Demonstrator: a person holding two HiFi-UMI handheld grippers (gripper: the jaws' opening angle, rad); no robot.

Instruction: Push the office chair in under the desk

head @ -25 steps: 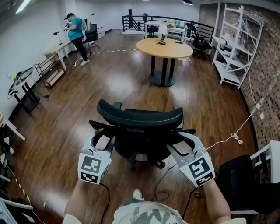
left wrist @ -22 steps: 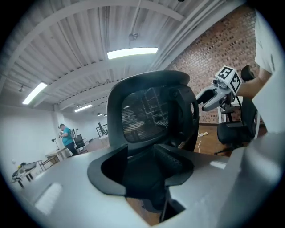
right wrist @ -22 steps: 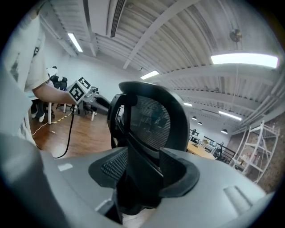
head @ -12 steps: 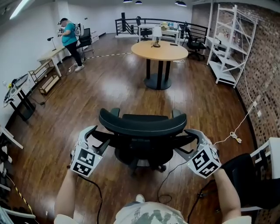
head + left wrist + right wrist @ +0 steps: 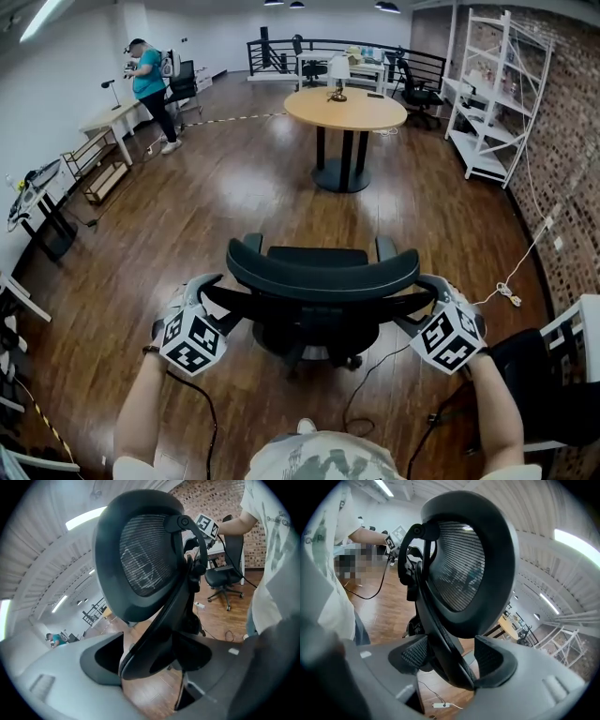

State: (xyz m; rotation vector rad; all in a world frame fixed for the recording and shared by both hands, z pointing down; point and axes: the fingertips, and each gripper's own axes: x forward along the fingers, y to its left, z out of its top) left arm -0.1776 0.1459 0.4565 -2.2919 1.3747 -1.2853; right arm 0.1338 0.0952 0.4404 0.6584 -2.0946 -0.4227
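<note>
A black mesh-backed office chair [image 5: 323, 272] stands on the wooden floor right in front of me, its back toward me. My left gripper [image 5: 202, 289] is at the left side strut of the backrest and my right gripper [image 5: 433, 286] at the right one. In the left gripper view the left gripper [image 5: 154, 660] has the curved back strut [image 5: 161, 620] between its jaws, which are opening; the pads do not press on it. In the right gripper view the right gripper [image 5: 450, 660] straddles the other strut [image 5: 440, 634], its jaws also opening.
A round wooden table [image 5: 345, 106] stands ahead, beyond the chair. A person [image 5: 148, 75] works at a desk [image 5: 112, 114] by the left wall. White shelves [image 5: 487, 94] line the brick wall at right. A second black chair [image 5: 534, 394] is close at my right, and cables [image 5: 370, 366] lie on the floor.
Both pairs of jaws have spread wide around the backrest struts. The chair has shifted a little right and nearer to me, and my hands sit further apart.
</note>
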